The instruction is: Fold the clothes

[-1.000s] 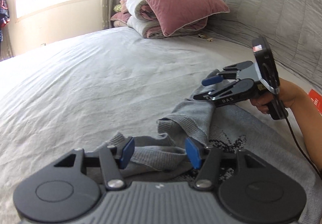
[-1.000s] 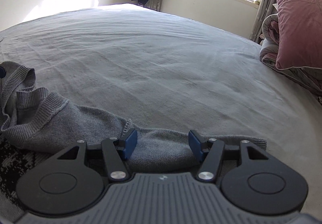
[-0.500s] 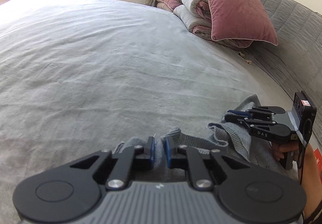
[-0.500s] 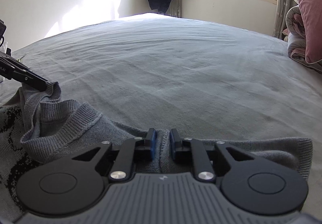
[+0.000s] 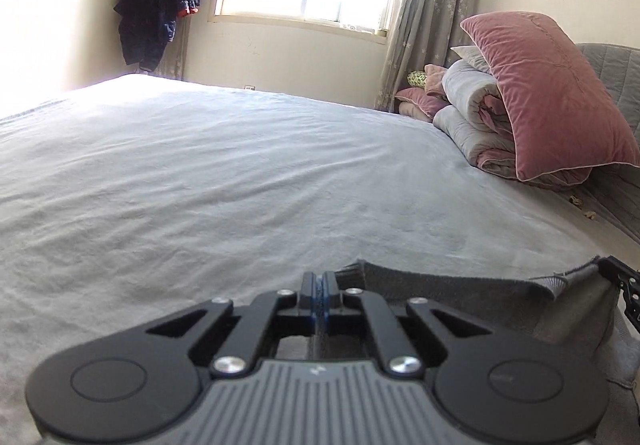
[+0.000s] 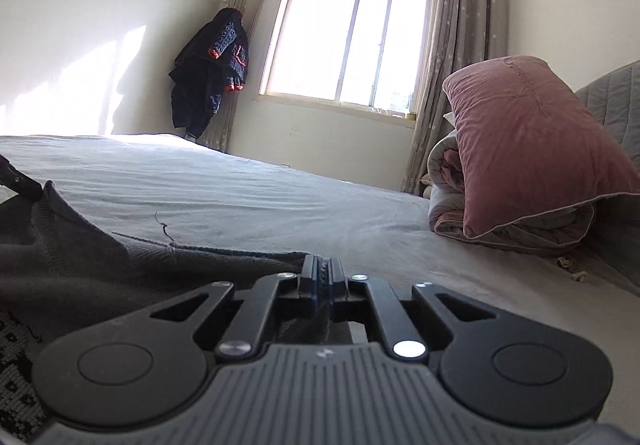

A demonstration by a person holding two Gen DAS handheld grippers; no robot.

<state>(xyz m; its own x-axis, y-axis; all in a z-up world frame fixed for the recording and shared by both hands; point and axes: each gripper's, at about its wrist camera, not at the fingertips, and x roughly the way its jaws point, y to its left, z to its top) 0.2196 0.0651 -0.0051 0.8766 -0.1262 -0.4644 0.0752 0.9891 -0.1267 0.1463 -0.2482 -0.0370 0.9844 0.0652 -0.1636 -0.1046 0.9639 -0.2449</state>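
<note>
Ahead of both tongs the bed (image 5: 192, 173) lies flat and bare right across to the far wall under the window (image 6: 348, 45), open for passing. To the right, a pink pillow (image 6: 532, 149) leans on a folded quilt (image 5: 472, 125), blocking that side beside the grey headboard (image 5: 616, 85). A dark jacket (image 6: 208, 85) hangs in the far corner, well apart. The grey sweater (image 6: 100, 257) stretches between the tongs, close below them.

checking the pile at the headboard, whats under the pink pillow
The pink pillow leans on a folded grey-and-pink quilt. Whatever lies beneath or behind that bundle is covered, so it cannot be seen.
</note>
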